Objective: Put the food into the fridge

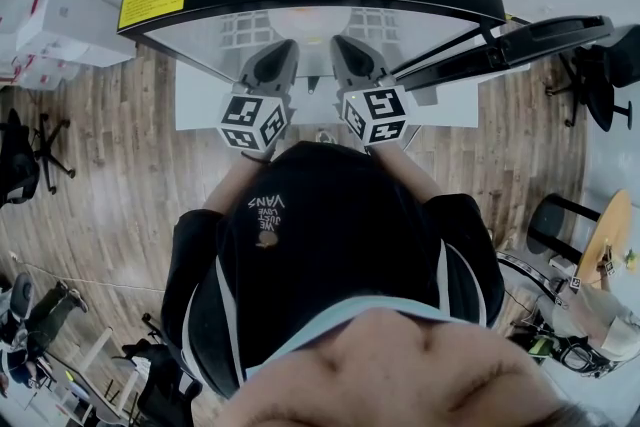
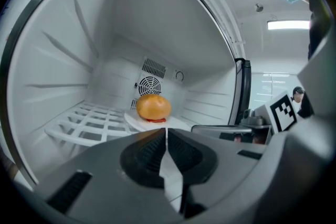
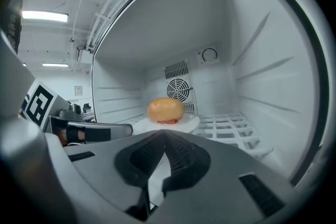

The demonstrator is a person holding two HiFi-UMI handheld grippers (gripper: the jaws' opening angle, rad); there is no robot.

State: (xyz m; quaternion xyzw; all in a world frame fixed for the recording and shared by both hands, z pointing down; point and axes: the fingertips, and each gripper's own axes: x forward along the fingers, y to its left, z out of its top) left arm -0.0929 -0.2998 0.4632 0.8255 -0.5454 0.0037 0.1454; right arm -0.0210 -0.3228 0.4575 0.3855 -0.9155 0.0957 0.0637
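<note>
Left claw [image 2: 166, 131], right claw [image 3: 164, 134] face fridge [image 2: 157, 18] holding plated burger [image 2: 154, 106].

Burger [image 2: 154, 107] on plate [image 2: 176, 123] inside fridge [image 2: 79, 60]

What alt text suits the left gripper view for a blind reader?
A round golden bun on a white plate rests on the white wire shelf inside an open fridge. The shut left gripper fills the foreground, empty.

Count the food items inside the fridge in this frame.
1: a burger on a white plate, which stands on the wire shelf in front of the back fan. Anything below that shelf is out of view.
</note>
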